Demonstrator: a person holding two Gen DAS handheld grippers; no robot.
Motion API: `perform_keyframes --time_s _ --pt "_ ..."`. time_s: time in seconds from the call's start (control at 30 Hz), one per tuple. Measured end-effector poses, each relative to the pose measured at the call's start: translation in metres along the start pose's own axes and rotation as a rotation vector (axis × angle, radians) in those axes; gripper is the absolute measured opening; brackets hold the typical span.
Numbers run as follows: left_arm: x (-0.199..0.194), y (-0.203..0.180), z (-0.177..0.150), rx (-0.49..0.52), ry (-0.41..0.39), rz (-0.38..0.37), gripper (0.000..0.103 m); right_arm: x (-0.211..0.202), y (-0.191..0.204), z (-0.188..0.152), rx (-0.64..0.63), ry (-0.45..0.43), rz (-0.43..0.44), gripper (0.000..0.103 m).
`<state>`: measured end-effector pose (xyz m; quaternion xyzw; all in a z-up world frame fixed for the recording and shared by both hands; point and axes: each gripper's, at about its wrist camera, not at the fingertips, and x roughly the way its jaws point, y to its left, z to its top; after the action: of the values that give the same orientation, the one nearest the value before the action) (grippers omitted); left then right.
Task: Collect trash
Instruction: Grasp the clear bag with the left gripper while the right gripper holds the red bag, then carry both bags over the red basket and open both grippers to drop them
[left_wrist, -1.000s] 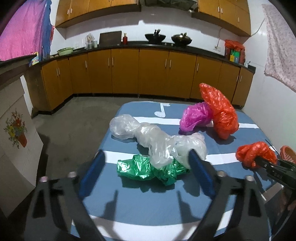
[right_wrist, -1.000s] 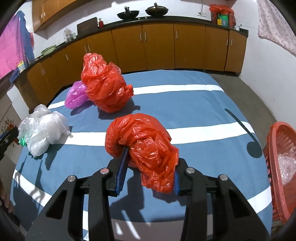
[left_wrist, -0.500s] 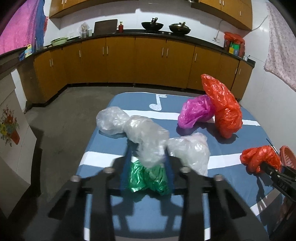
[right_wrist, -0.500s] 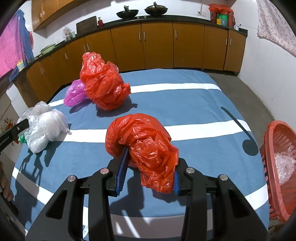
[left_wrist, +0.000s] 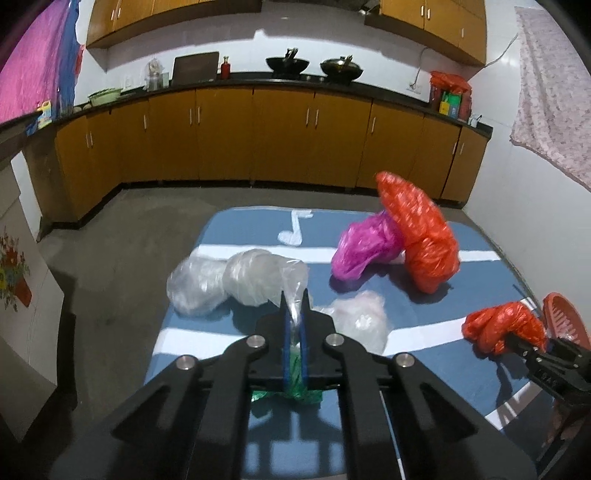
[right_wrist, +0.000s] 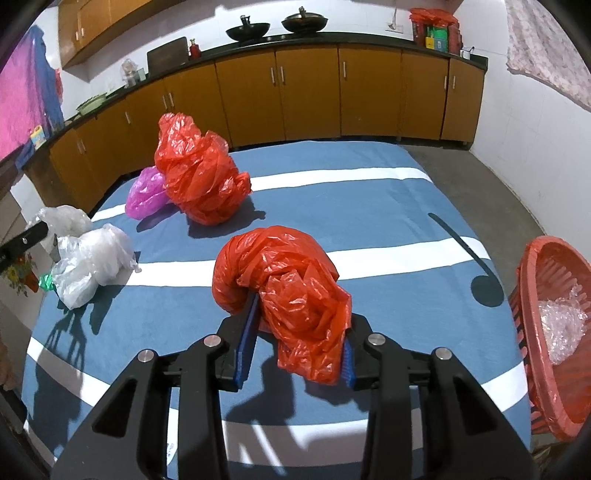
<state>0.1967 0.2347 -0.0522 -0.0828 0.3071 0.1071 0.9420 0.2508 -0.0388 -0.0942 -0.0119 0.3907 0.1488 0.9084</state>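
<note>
My left gripper (left_wrist: 294, 306) is shut on a clear plastic bag (left_wrist: 255, 277) that lies across the left of the blue striped table (right_wrist: 332, 192); a green bag (left_wrist: 295, 384) sits under the jaws. My right gripper (right_wrist: 301, 314) is shut on a crumpled red bag (right_wrist: 284, 280) above the table's front; it also shows in the left wrist view (left_wrist: 502, 328). A bigger red bag (right_wrist: 199, 173) and a pink bag (right_wrist: 146, 192) lie at the far left. The clear bag shows in the right wrist view (right_wrist: 88, 262) too.
A red basket (right_wrist: 546, 332) holding clear plastic stands off the table's right edge. Brown kitchen cabinets (left_wrist: 258, 136) line the far wall. A white wall (right_wrist: 535, 129) is on the right. A flowered board (left_wrist: 18, 280) stands at the left.
My left gripper closed from wide open onto the clear bag and moved forward over the green bag. My right gripper kept its hold on the red bag and shifted slightly.
</note>
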Motion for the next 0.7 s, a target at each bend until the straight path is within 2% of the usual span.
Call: perform_keyframes --time_s 0.13,0.3,0.5,0.7 --pt "-0.019 -0.012 0.013 0.011 -0.046 -0.031 0.005 -0.009 -0.007 0.0 0.014 -0.01 -0.006 0.034" --pt "-0.046 -0.041 0.027 0.033 -0.091 -0.117 0.005 -0.024 -0.021 -0.002 0.043 -0.027 -0.018 0.032" --pt "-0.069 -0.087 0.029 0.086 -0.116 -0.217 0.005 -0.048 -0.039 -0.006 0.073 -0.061 -0.04 0.032" --pt "-0.076 -0.135 0.022 0.13 -0.104 -0.31 0.005 -0.08 -0.066 -0.009 0.101 -0.105 -0.095 0.032"
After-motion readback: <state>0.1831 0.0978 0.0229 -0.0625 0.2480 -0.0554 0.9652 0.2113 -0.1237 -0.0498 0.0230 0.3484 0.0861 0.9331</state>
